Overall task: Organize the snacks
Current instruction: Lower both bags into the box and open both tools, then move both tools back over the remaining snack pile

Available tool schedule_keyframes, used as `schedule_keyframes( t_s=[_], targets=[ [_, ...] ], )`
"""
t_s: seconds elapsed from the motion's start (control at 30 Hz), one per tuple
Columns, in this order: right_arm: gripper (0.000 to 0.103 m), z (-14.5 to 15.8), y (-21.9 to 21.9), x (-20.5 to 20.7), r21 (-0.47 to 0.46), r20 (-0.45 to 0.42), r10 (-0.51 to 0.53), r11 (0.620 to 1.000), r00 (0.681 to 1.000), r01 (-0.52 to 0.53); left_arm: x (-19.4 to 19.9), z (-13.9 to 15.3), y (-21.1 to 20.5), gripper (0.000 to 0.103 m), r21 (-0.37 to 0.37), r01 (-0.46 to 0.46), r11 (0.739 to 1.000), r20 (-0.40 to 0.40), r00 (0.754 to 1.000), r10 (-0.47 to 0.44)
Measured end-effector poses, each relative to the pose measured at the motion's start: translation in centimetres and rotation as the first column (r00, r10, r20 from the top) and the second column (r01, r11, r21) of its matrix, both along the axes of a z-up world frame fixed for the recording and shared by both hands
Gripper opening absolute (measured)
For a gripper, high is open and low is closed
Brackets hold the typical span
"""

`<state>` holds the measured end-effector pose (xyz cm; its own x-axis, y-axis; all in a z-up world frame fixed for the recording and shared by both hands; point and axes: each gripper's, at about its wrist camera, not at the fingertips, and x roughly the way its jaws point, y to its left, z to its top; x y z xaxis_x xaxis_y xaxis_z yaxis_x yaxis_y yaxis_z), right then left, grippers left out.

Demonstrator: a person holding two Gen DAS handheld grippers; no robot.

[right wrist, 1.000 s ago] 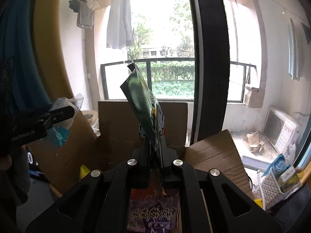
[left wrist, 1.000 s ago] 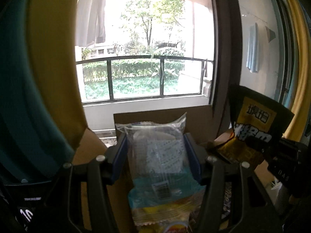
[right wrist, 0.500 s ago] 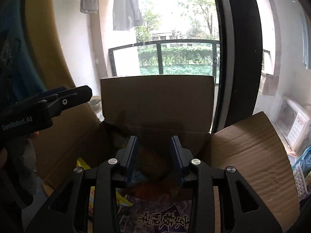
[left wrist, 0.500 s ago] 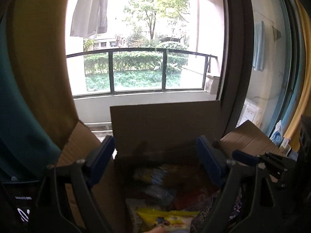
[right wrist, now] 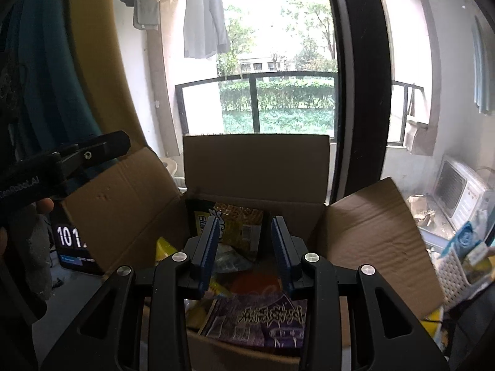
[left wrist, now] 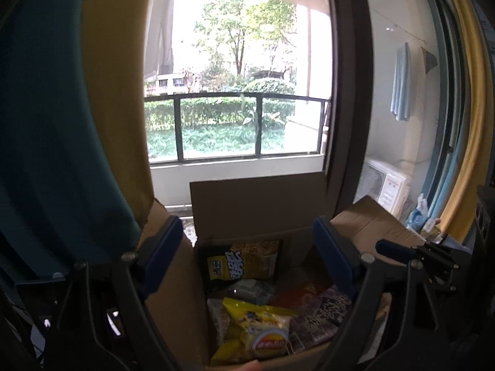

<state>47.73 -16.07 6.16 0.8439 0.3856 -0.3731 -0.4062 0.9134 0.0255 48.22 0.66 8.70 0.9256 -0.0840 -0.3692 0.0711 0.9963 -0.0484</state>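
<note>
An open cardboard box [left wrist: 256, 204] [right wrist: 253, 167] stands by the window and holds several snack bags. A black and yellow snack bag [left wrist: 241, 262] [right wrist: 238, 225] leans upright against the back wall. A yellow chip bag [left wrist: 260, 334] lies at the front and a purple bag [right wrist: 266, 318] [left wrist: 321, 318] beside it. My left gripper [left wrist: 247, 247] is wide open and empty above the box. My right gripper [right wrist: 246, 241] is open and empty above the box. The other gripper shows at the edge of each view.
The box flaps [right wrist: 371, 235] stand open on the left and right. A white basket with items [right wrist: 464, 256] is at the far right. A dark window frame post [right wrist: 355, 86] and an air conditioner unit [right wrist: 461, 191] lie beyond. A screen [right wrist: 74, 247] stands left of the box.
The left gripper let go of the clear and blue packet and the right gripper let go of the black and yellow bag; both fell into the box. Both grippers opened and tilted down.
</note>
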Motion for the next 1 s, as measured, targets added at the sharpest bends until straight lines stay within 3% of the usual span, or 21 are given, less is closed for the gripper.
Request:
schedule_keyframes(
  t_s=[0.4,1.0],
  targets=[
    [0.037,0.4,-0.6,-7.2,0.005,0.023,-0.001,1.0,1.0,0.001,-7.4,0.6,-0.2,0.087,-0.005,0.018,1.0,0.021,1.0,-0.018],
    [0.037,-3.2,-0.6,-15.8,-0.008,-0.016,0.022,1.0,1.0,-0.023,-16.1,-4.2,0.8,0.087,-0.031,0.032,0.999,-0.041,0.999,-0.033]
  ],
)
